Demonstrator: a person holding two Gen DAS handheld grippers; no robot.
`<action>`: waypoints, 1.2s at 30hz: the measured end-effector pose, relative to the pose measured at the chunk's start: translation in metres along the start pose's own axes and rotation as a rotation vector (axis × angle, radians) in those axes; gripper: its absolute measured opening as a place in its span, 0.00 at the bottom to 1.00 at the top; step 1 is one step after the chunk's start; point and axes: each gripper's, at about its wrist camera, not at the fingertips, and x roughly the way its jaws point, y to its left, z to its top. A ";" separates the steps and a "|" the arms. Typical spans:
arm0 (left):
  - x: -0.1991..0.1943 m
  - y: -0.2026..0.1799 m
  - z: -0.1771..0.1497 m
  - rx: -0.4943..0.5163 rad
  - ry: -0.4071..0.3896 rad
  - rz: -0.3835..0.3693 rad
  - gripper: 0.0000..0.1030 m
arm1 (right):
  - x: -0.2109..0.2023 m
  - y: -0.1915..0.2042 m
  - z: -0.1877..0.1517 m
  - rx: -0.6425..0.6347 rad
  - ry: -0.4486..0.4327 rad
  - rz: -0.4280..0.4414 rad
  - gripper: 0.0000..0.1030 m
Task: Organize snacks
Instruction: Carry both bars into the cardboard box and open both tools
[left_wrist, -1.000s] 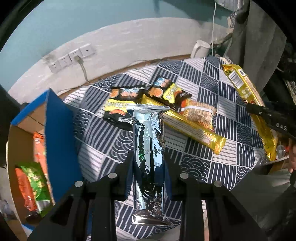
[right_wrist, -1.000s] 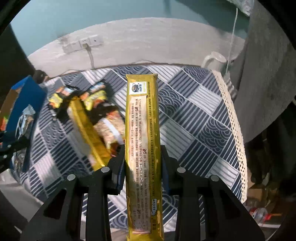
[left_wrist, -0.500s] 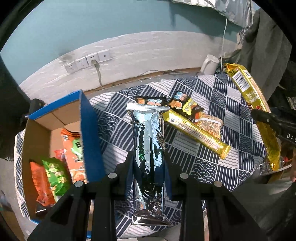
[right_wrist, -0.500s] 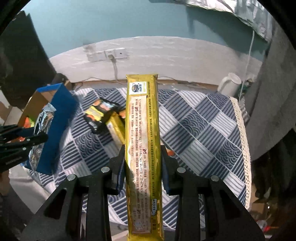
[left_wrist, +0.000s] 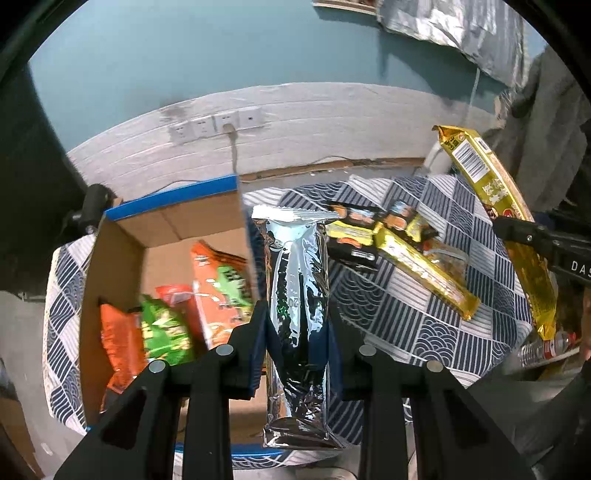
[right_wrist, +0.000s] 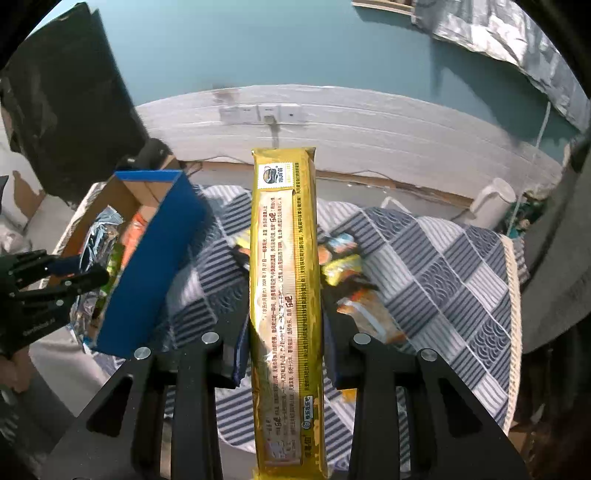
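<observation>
Nearest in the left wrist view, the left gripper (left_wrist: 297, 332) is clamped on a silver foil packet (left_wrist: 297, 310), its two dark fingers (left_wrist: 255, 347) pressing the packet's sides so that it stands lengthwise along them, crimped top end pointing away from the camera. Nearest in the right wrist view, the right gripper (right_wrist: 284, 343) is likewise clamped on a long gold packet (right_wrist: 284, 280), printed back side up, which reaches well beyond the fingertips. Past the silver packet, to its left, sits an open cardboard box (left_wrist: 118, 258) with a blue outer face and blue rim; inside it lie an orange bag (left_wrist: 120, 343), a green bag (left_wrist: 166, 332) and an orange-and-green bag (left_wrist: 221, 288), overlapping one another. To the right of the silver packet, on the blue-and-white patterned tablecloth (left_wrist: 424, 332), a second gold bar (left_wrist: 421, 273) lies slanted across a small heap of black-and-orange snack packets (left_wrist: 354, 236). In the right wrist view the same box (right_wrist: 155, 266) is at the left, with the left gripper (right_wrist: 88, 277) and its foil packet over the box's open top. Farther back, a white kettle (right_wrist: 493, 203) stands at the table's far right corner. Behind everything runs a white-painted wall base with a row of sockets (left_wrist: 218, 123), one with a cable plugged in, under a teal wall (left_wrist: 221, 55).
</observation>
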 end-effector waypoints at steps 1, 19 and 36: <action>-0.001 0.005 0.000 -0.010 -0.001 0.001 0.28 | 0.001 0.005 0.002 -0.006 0.002 0.003 0.30; -0.012 0.100 -0.017 -0.126 -0.029 0.077 0.28 | 0.044 0.126 0.058 -0.148 0.038 0.099 0.30; 0.010 0.166 -0.034 -0.233 0.018 0.078 0.28 | 0.101 0.210 0.073 -0.219 0.147 0.163 0.30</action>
